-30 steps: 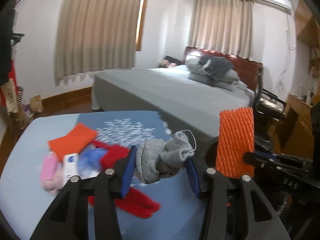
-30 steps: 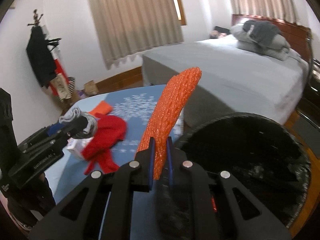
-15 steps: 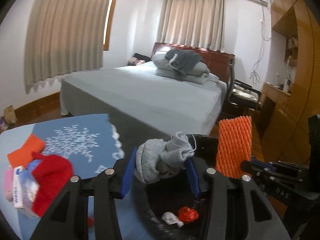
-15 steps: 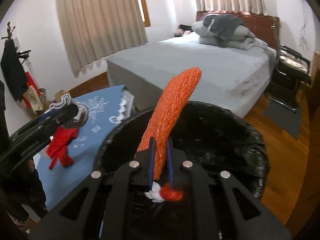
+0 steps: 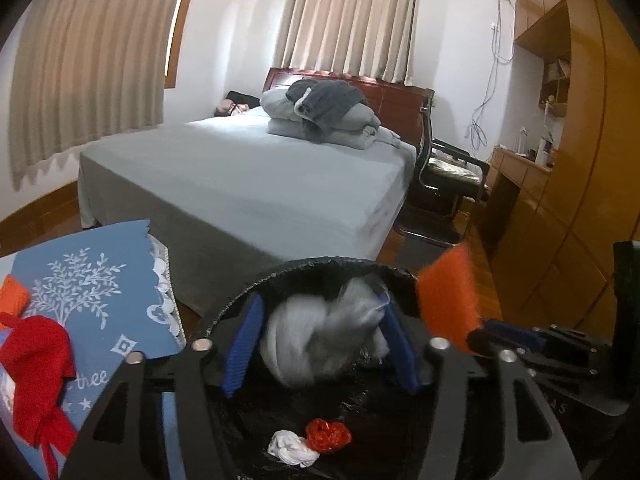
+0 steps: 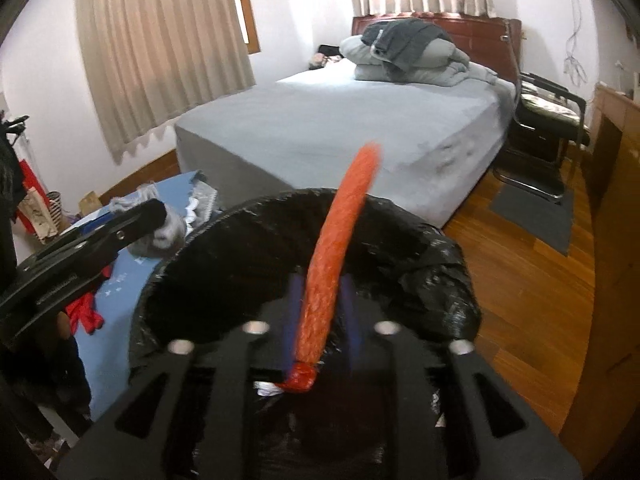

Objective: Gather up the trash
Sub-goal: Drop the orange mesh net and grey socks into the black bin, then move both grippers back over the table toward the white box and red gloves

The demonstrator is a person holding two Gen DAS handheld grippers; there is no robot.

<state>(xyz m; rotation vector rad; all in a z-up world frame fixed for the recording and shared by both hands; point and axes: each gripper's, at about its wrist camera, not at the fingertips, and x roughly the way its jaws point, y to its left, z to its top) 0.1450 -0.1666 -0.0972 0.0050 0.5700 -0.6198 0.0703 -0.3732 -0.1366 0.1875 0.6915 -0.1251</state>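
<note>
Left wrist view: the left gripper (image 5: 320, 344) hangs over the black-lined trash bin (image 5: 256, 292), and the bin serves as the landmark here. Its blue pads stand wide apart with a blurred grey sock bundle (image 5: 320, 340) between them; whether the pads grip it cannot be told (the blur hides the contact). Deep in the bin lie a white crumpled wad (image 5: 290, 446) and a red crumpled wrapper (image 5: 328, 436), touching each other. Left of the bin is a table under a blue cloth (image 5: 100, 280) with a white tree print, and a red fabric piece (image 5: 34, 356) lies on it. Beyond the bin stands a bed (image 5: 248, 176) with grey bedding piled at its head; to the bin's right, a black chair (image 5: 440, 176) and wooden cabinets (image 5: 572, 184).

Right wrist view: the right gripper (image 6: 320, 316) is also above the bin (image 6: 432, 272). Its pads are narrow yet look slightly parted around an orange foam net (image 6: 340, 248), which stands upright between them, blurred at the tip; a firm grip cannot be confirmed. Right of the bin is wooden flooring (image 6: 532, 280) with a dark mat (image 6: 536, 212).
</note>
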